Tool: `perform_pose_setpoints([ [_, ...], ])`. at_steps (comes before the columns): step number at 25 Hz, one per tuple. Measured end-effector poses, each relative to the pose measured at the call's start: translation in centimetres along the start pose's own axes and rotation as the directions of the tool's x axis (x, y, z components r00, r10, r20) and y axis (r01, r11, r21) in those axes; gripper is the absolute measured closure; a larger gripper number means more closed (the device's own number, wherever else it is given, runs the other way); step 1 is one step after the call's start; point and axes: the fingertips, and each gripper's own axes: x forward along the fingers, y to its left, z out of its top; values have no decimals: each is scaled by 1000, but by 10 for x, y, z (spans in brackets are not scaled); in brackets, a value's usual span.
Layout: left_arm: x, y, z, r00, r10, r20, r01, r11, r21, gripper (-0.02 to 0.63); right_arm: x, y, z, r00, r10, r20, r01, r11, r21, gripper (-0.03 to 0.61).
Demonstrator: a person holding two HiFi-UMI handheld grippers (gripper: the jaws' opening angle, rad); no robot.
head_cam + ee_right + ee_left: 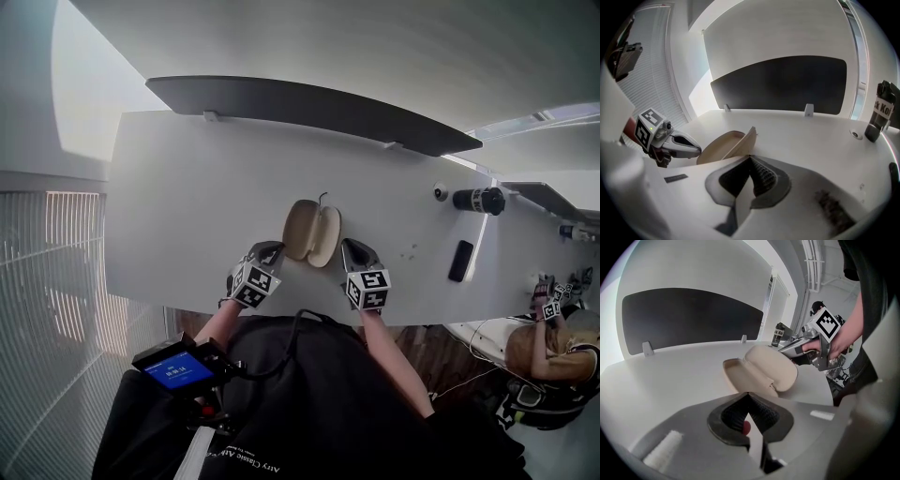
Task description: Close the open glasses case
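Here, the beige glasses case [312,232] lies open on the white table [187,187], flanked by the left gripper [270,251] and right gripper [353,247], each with jaws pressed together, holding nothing. Closing looks not yet begun; next, one shell needs folding onto the other.

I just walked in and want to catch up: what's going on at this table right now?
A person holds a two-jaw gripper in each hand over a white table. A beige, oval hard-shell glasses case lies open between them, its two halves spread apart. The left gripper sits by the case's left half and the right gripper by its right half, both with jaws together and nothing held. The case is not yet closed.
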Motion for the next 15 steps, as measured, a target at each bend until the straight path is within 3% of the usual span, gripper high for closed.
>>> perform_pose_setpoints([
  [15, 1, 0, 0, 1000, 1, 7, -1, 1000, -6, 607, 4, 13, 7, 999, 34, 4, -34, 999, -29, 580],
])
